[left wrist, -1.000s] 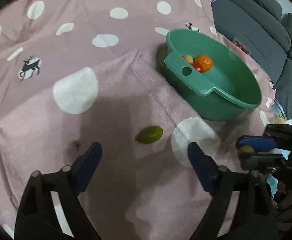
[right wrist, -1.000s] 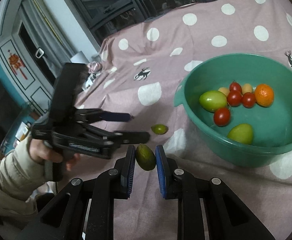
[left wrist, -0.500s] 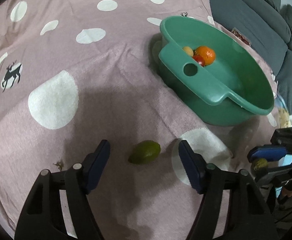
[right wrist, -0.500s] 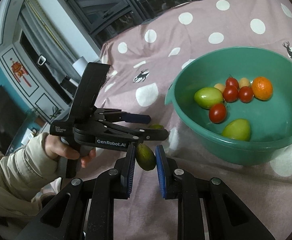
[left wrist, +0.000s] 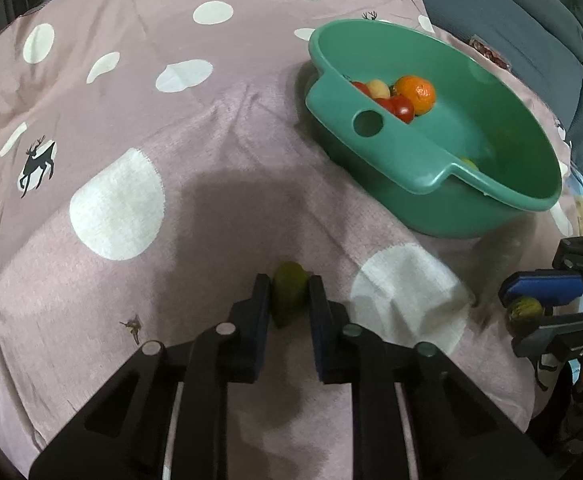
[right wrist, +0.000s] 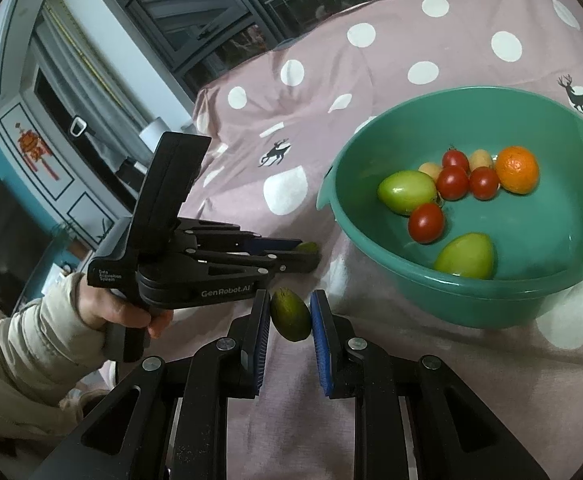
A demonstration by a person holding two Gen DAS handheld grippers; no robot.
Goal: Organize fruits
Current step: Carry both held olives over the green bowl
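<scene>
green plastic, a wide basin (right wrist: 467, 304), sits on the pink spotted cloth (left wrist: 139, 92) covering the bench, and it already carries most of the fruit: red tomatoes (right wrist: 426, 223), an orange (right wrist: 517, 169) and two pale green fruits (right wrist: 407, 192). that looks like the collecting place, so the two small fruits outside it are likely the last to go in.

the left hand-held gripper (left wrist: 289, 300) points steeply down at the cloth, its jaws brought in onto a small green fruit (left wrist: 288, 296) that lies on the fabric near the basin's handle side. the pads press its flanks, so it reads as gripped but not yet raised. its long axis runs along the fingers, one tip pointing away from the camera, which lets the pads meet the narrow sides rather than the slippery ends.

the right hand-held gripper (right wrist: 290, 316) is clamped on a darker green fruit (right wrist: 290, 314), held clear of the cloth just short of the basin wall. this fruit's long axis also runs roughly along the fingers, tilted a little, its pointed tip up and away. held like this, it would fall cleanly once over the rim.
</scene>
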